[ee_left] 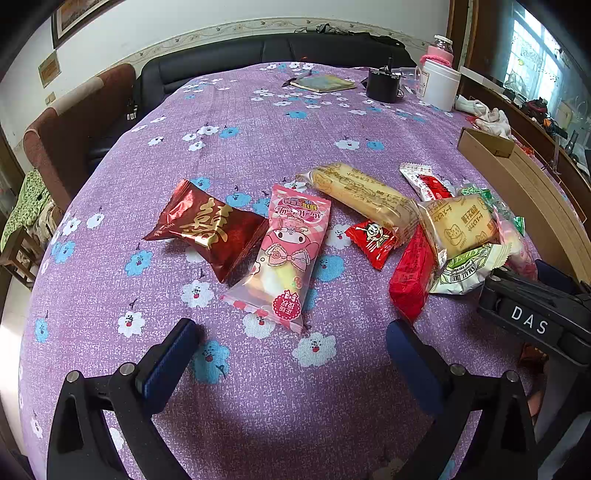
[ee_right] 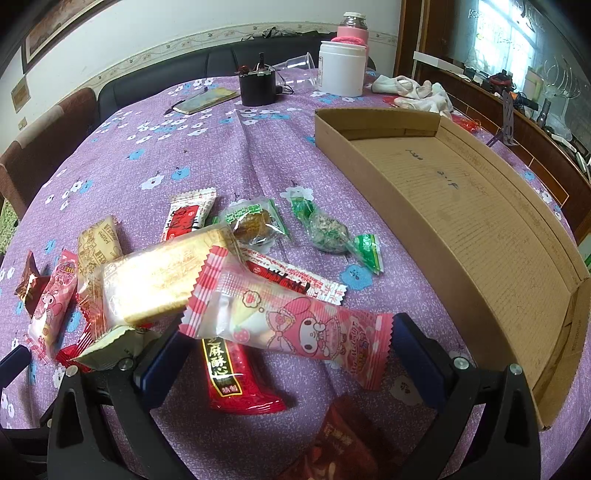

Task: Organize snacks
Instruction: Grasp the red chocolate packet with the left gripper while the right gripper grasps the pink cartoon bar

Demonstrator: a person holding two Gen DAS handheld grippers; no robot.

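Wrapped snacks lie on a purple flowered tablecloth (ee_left: 258,122). My left gripper (ee_left: 291,332) stands open above the cloth with nothing between its fingers. Just ahead of it lie a pink cartoon packet (ee_left: 284,254) and a dark red packet with a gold character (ee_left: 207,232). To the right, a yellow cake packet (ee_left: 362,195) and a long red bar (ee_left: 413,273) are heaped with other snacks. My right gripper (ee_right: 291,338) is open, and a second pink cartoon packet (ee_right: 295,325) lies crosswise between its fingertips on that pile. An empty cardboard box (ee_right: 354,162) sits right of it.
At the table's far end stand a white tub (ee_right: 340,70), a pink-sleeved jar (ee_right: 352,29), a black pot (ee_right: 256,86), a notebook (ee_right: 207,99) and a white cloth (ee_right: 417,92). Green-wrapped candies (ee_right: 328,229) lie near the box. A black sofa (ee_left: 258,51) and a brown chair (ee_left: 74,125) edge the table.
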